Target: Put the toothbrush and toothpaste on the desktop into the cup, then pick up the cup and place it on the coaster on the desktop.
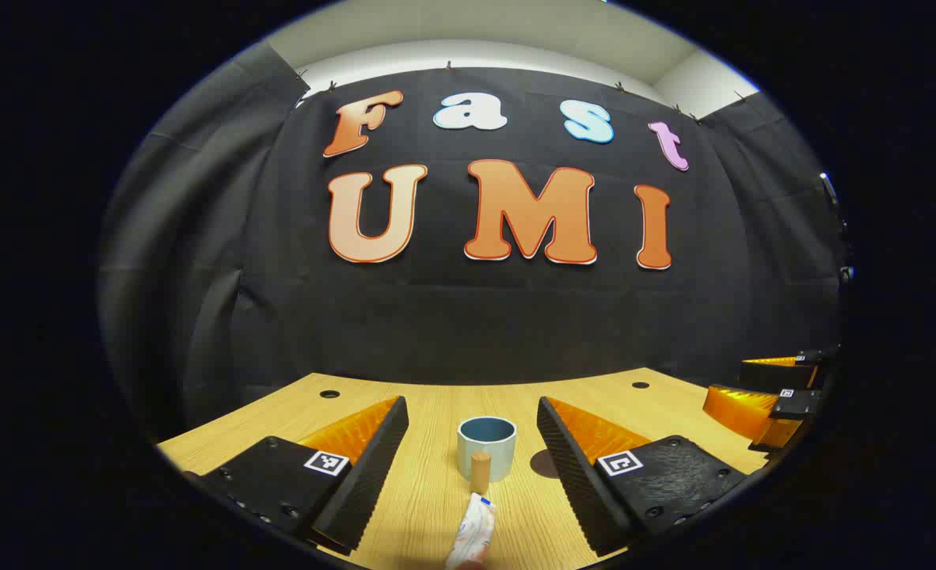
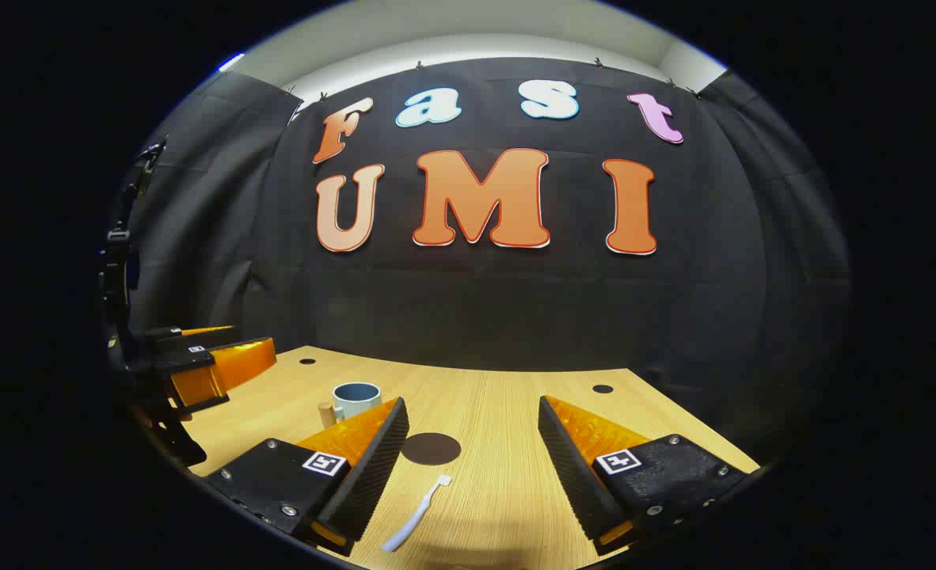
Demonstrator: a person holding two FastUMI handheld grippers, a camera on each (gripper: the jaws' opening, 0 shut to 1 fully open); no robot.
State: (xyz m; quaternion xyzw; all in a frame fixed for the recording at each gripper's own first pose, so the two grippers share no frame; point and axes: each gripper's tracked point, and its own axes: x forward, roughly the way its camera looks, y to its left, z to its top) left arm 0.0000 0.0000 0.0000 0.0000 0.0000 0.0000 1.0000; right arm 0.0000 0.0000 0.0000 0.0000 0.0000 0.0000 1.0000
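Still at step one: nothing is in the cup [image 1: 486, 448] yet. Left tongs [image 1: 473, 459] wide open, empty, lined up on the toothpaste [image 1: 473, 538] lying on the table [image 1: 428, 491] just short of the cup. Right tongs [image 2: 468, 467] also wide open, empty, toothbrush [image 2: 416, 514] flat between the fingers, coaster [image 2: 431, 448] just beyond. Next: drop, close on each item, lift, tip into cup.

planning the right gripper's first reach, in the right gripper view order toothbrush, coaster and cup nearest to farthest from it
1. toothbrush, lying on the desk between the right gripper fingers, just ahead.
2. coaster, dark disc farther ahead, slightly left of centre.
3. cup, farthest, back left, partly behind the left finger.
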